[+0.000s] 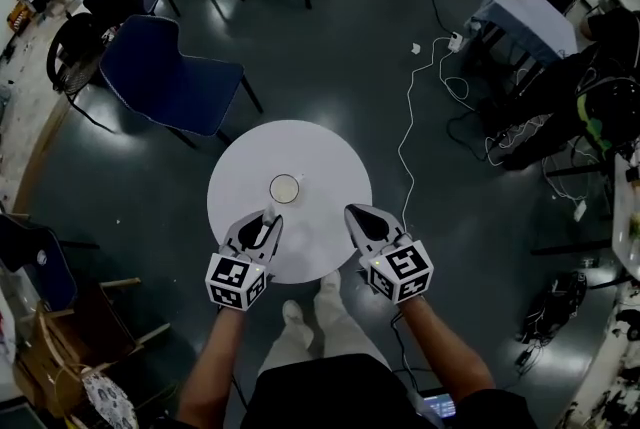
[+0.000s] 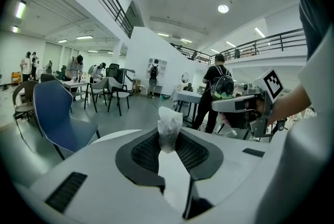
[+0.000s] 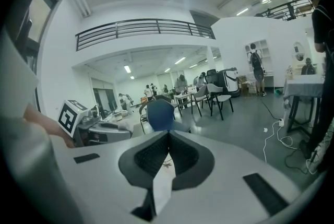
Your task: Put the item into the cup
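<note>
A round white desk [image 1: 325, 152] carries a paper cup [image 1: 285, 188] near its centre. The left gripper [image 1: 268, 219], at the cup's 7 o'clock, pinches a small crumpled white bag [image 2: 169, 126]. The right gripper [image 1: 353, 214], at 4 o'clock, is closed and empty.

The table [image 1: 322, 149] is plain white, and the cup [image 1: 285, 188] is off-white, creamier inside. The left claw [image 1: 266, 217] and right claw [image 1: 354, 214] have pale grey shells and black ribbed pads, and each bears a cube [image 1: 236, 281] patterned with black-and-white square markers. The item [image 2: 169, 125] is translucent and whitish, with faint grey speckling. The chair [image 1: 170, 77] is dark blue. The floor [image 1: 330, 47] is a glossy dark grey, and the cable [image 1: 409, 107] is white.
</note>
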Demonstrator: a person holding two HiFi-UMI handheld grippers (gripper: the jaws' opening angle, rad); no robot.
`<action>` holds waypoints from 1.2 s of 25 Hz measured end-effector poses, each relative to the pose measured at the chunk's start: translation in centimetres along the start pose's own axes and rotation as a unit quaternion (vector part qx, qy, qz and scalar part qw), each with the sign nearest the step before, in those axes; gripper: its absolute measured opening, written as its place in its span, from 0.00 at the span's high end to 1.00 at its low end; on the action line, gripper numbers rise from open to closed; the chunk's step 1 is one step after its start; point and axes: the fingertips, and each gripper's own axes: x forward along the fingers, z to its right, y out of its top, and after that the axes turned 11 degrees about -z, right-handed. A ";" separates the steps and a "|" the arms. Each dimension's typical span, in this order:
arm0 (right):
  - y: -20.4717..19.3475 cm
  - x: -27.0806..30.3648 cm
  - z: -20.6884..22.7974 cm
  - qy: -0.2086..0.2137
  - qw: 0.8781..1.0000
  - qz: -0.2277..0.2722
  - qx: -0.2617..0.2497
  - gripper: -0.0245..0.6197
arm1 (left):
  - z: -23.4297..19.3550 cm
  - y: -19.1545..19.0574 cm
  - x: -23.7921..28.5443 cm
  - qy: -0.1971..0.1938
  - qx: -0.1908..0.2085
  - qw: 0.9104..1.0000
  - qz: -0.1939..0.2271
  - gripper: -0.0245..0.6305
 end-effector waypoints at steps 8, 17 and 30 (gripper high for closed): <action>-1.1 1.4 0.9 0.009 1.000 -0.013 -0.001 0.94 | -2.3 -1.1 3.6 0.009 0.002 1.000 -0.014 0.82; -3.2 3.1 1.5 0.012 0.999 -0.033 0.006 0.94 | -4.5 -2.1 7.8 0.003 -0.008 0.999 -0.042 0.82; -5.2 3.7 3.7 0.000 0.999 -0.047 0.025 0.94 | -7.3 -3.5 12.8 0.016 -0.004 0.997 -0.076 0.82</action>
